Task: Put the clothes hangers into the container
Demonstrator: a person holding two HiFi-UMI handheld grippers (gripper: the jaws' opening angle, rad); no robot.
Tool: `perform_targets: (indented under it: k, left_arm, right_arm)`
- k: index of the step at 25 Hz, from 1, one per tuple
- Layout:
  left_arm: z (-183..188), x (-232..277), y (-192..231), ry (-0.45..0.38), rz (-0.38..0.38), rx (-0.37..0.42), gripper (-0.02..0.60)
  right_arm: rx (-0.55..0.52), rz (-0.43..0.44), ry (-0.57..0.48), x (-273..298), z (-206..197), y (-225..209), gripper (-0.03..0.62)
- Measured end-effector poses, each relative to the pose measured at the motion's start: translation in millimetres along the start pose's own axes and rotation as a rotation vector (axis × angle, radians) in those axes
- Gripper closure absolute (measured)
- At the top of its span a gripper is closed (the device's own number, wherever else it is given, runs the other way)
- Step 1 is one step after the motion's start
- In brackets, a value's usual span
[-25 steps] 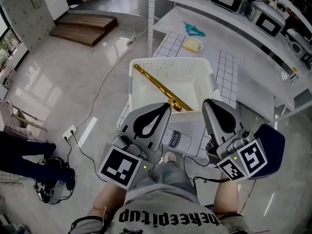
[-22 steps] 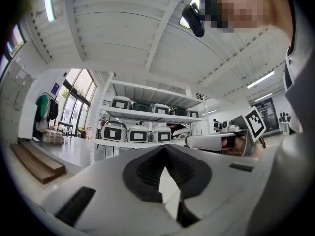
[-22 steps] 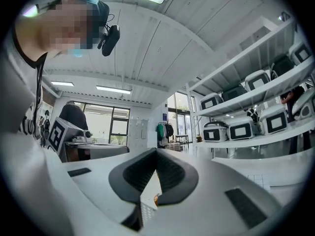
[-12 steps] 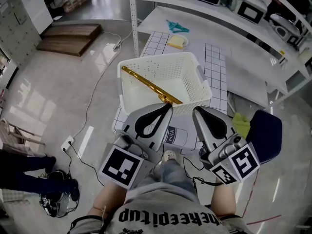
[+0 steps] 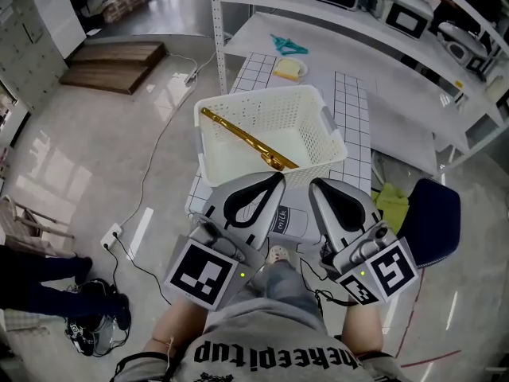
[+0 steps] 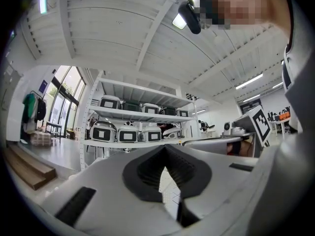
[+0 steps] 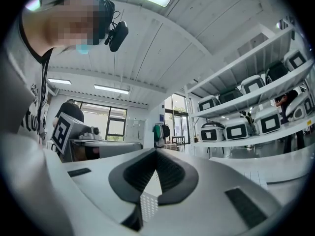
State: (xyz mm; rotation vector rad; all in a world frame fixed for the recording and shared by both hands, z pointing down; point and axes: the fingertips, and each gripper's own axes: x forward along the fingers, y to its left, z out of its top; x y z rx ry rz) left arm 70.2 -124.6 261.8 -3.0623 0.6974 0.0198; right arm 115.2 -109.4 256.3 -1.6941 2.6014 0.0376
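I see my left gripper and right gripper side by side, just short of the near wall of the white basket. Both pairs of jaws are closed with nothing between them. One gold hanger lies slantwise inside the basket, which stands on the gridded tabletop. A teal hanger lies farther back, well apart from the basket.
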Motion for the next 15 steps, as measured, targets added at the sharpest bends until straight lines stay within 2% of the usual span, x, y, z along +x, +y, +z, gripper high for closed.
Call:
perform_targets:
  k: [15]
  left_arm:
    - [-3.2,-2.9,3.1,0.001,0.004,-0.007,0.566]
  right_arm:
    - [-0.001,0.015,0.010,5.7,-5.1,5.5,0.585]
